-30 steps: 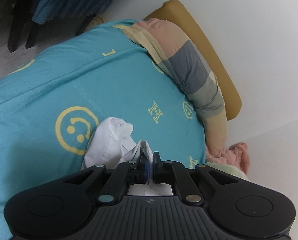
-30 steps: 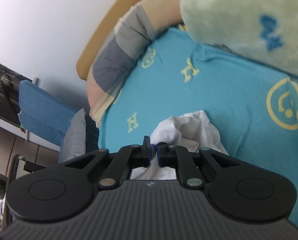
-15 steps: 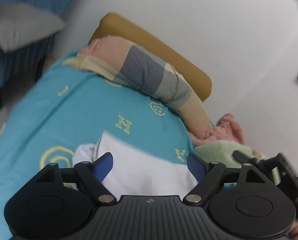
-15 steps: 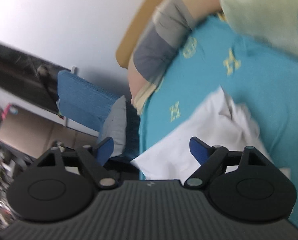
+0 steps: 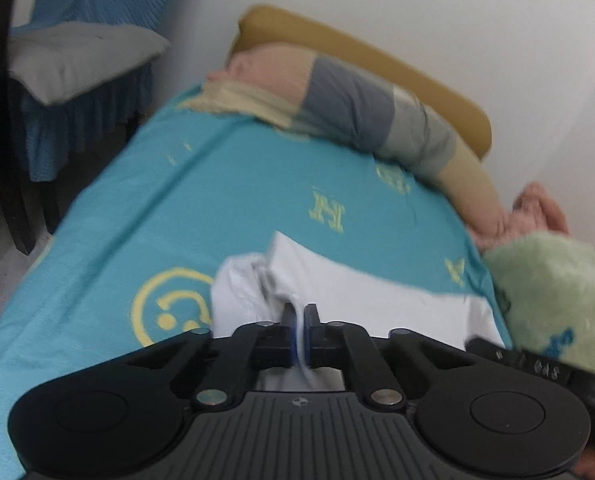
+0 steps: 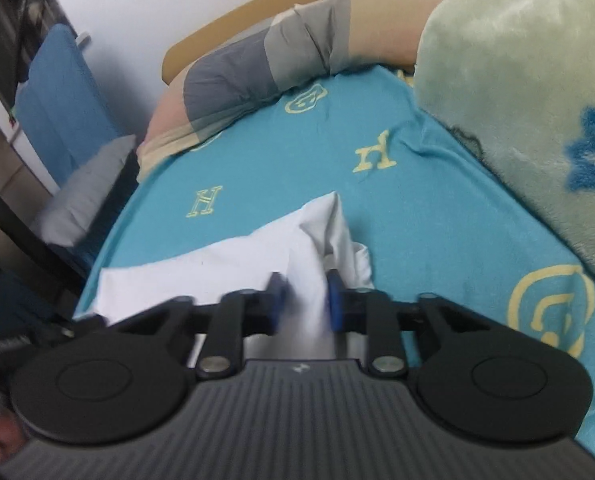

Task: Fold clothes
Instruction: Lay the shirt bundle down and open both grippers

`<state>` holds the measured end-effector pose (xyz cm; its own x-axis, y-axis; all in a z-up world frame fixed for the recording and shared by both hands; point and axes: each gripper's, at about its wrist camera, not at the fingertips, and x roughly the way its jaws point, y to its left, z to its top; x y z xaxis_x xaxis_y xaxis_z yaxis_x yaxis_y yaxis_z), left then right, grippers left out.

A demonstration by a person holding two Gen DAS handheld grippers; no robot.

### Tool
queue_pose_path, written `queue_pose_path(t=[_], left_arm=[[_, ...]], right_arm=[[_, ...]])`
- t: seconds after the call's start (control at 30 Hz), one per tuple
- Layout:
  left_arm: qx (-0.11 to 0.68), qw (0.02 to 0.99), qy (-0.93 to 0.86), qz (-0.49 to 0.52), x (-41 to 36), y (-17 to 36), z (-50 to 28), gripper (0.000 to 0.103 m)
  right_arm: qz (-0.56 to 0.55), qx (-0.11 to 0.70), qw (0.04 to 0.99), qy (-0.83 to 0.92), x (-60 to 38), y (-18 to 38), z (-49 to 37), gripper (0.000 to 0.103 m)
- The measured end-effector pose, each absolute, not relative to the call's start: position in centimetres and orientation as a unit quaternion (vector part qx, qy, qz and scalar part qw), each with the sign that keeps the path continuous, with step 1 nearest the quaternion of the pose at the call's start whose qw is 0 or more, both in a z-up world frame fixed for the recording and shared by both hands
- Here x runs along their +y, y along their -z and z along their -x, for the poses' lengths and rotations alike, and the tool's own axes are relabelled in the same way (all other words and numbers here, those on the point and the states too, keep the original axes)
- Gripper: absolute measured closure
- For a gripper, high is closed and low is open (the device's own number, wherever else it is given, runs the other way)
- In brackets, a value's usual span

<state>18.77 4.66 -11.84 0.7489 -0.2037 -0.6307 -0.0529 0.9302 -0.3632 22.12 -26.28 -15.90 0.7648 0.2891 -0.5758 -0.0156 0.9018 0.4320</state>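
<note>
Blue-covered chair with a grey cushion way over on the left in the left wrist view, right beside the bed. Teal bedsheet next, printed with yellow smileys and H letters, spread flat over the mattress. Lying on it near the close edge: white garment, partly folded, with a bunched-up bit on its left side next to the big smiley. Left gripper clamped tight on a fold of that white cloth, blue pads nearly touching with just a thin sliver of fabric between. Further back, striped bolster pillow in pink, grey and beige running along the mustard headboard. Off to the right, pink fuzzy fabric and a pale green fleece blanket with blue marks. Over in the right wrist view, same white garment stretched out to the left, peaked up in a ridge in the middle. Right gripper with pads parted around a fold of white cloth, not squeezed down, kinda blurry though. Green fleece heaped on the far right over the sheet.
</note>
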Motion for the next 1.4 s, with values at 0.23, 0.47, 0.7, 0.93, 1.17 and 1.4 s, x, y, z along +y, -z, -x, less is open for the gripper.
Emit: queue_pose_path(t=[0.23, 0.47, 0.7, 0.93, 1.17, 1.4], left_arm=[[0.262, 0.944, 0.035, 0.198, 5.6, 7.9, -16.1, 0.1], [0.349, 0.926, 0.019, 0.14, 4.2, 12.1, -19.7, 0.098], [0.341, 0.93, 0.009, 0.136, 4.5, 10.5, -18.3, 0.04], [0.338, 0.936, 0.027, 0.097, 2.6, 10.0, -17.7, 0.033], [0.396, 0.916, 0.018, 0.052, 1.3, 13.6, -19.4, 0.034], [0.383, 0.922, 0.026, 0.048, 0.9, 12.3, -17.1, 0.034]], right_arm=[[-0.194, 0.249, 0.944, -0.094, -25.6, 12.1, -20.6, 0.097], [-0.156, 0.323, 0.931, -0.064, -24.8, 16.3, -23.6, 0.094], [-0.161, 0.315, 0.932, -0.078, -24.1, 13.8, -22.0, 0.069], [-0.136, 0.273, 0.946, -0.111, -22.8, 12.4, -21.0, 0.033], [-0.095, 0.321, 0.935, -0.12, -21.3, 15.3, -21.9, 0.07], [-0.078, 0.349, 0.926, -0.12, -20.7, 15.6, -20.6, 0.07]])
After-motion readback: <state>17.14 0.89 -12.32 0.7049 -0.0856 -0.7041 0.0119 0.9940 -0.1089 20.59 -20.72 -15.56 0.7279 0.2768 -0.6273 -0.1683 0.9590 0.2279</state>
